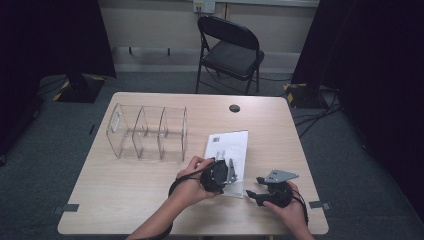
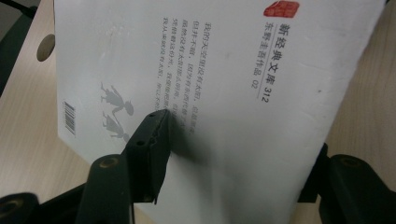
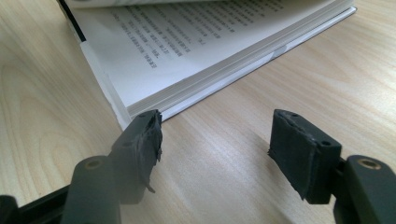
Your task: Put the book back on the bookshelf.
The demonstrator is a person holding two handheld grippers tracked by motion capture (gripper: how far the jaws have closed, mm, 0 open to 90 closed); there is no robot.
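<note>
On table, book [image 1: 227,150] lengthwise away.

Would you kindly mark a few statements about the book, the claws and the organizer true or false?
1. The left claw has the white book between its jaws. True.
2. The right claw grips the book. False: its jaws stand open with bare table between them, just short of the pages.
3. The clear organizer holds books. False: its compartments are empty.
4. A black folding chair stands beyond the table. True.
</note>
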